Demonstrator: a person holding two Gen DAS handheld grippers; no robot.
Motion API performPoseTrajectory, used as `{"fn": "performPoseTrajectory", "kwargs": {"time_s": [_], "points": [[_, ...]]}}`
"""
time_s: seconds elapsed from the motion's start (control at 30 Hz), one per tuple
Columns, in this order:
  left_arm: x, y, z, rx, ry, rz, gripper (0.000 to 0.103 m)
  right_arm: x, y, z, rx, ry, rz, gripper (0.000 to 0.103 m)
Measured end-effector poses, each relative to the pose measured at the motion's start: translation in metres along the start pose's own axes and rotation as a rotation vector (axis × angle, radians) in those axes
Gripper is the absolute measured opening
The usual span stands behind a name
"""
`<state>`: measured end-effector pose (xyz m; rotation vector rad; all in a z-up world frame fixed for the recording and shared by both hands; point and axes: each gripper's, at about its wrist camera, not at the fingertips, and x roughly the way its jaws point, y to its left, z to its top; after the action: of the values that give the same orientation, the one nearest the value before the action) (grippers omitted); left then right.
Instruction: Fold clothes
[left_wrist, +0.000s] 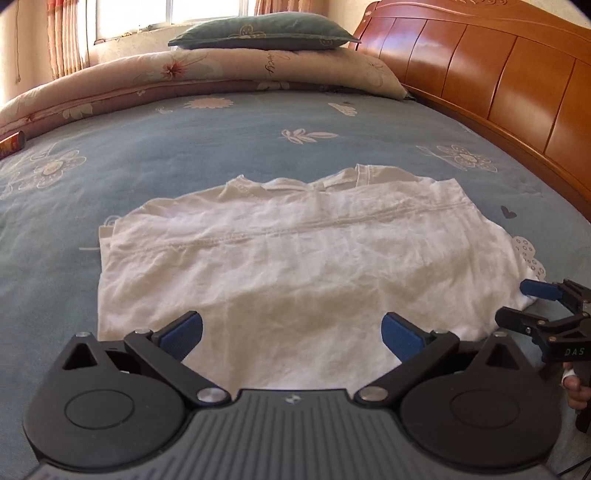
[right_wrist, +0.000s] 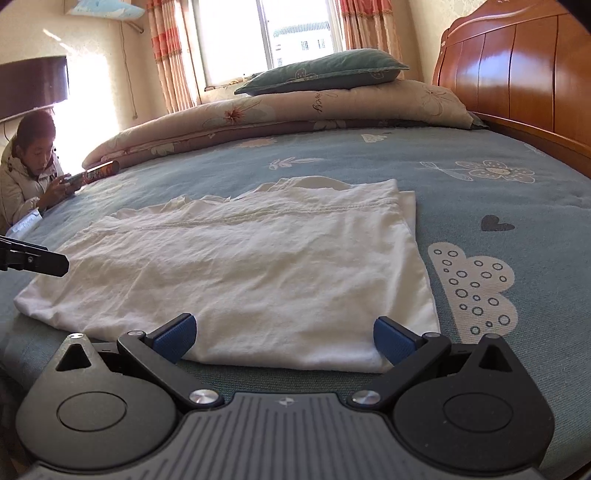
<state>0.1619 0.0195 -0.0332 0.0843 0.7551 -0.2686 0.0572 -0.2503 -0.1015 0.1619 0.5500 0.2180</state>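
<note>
Nearest to you, your left gripper hangs over the near edge of the folded white garment, its two blue pads spread as wide as they go, with nothing clamped between them. Your right gripper is in the same state: pads fully apart, empty, poised just above the garment's near right corner. In the left wrist view, the right gripper also shows at the far right edge, beside the garment's corner, with part of your hand on its handle. In the right wrist view, one dark finger of the left gripper pokes in from the left edge.

The garment lies flat on the blue bedsheet, which is printed with pale flowers, a cloud and a small dark heart. It is folded into a rough rectangle, wrinkled, with a stitched hem running across its upper layer and the neckline showing at the far edge.

Further back, a rolled floral quilt stretches across the bed with a dark green pillow resting on top. A wooden headboard rises on the right. At the far left edge of the bed, a cylindrical can lies on its side, and a person in a pale jacket leans there holding a small device. Behind everything, a bright window is framed by striped curtains.
</note>
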Motion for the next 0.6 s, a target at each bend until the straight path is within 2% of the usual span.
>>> {"fn": "performPoseTrajectory", "kwargs": {"time_s": [0.07, 0.13, 0.23, 0.33, 0.5, 0.6], "points": [[0.011, 0.015, 0.019, -0.009, -0.008, 0.027, 0.102, -0.002, -0.006, 0.002, 0.053, -0.025, 0.021, 0.103], [0.029, 0.028, 0.032, -0.054, 0.007, 0.033, 0.102, -0.004, -0.007, 0.002, 0.060, -0.052, 0.005, 0.103], [0.063, 0.040, 0.033, -0.105, 0.046, 0.044, 0.102, -0.005, -0.007, 0.005, 0.061, -0.081, -0.019, 0.103], [0.096, 0.050, 0.032, -0.148, 0.083, 0.058, 0.102, 0.000, -0.008, 0.007, 0.071, -0.072, -0.020, 0.103], [0.118, 0.048, 0.043, -0.070, 0.069, 0.119, 0.103, 0.008, -0.005, 0.010, 0.070, -0.060, 0.004, 0.103], [0.120, 0.044, 0.056, -0.068, 0.075, 0.153, 0.102, 0.011, 0.002, 0.011, 0.039, -0.063, 0.007, 0.103]]}}
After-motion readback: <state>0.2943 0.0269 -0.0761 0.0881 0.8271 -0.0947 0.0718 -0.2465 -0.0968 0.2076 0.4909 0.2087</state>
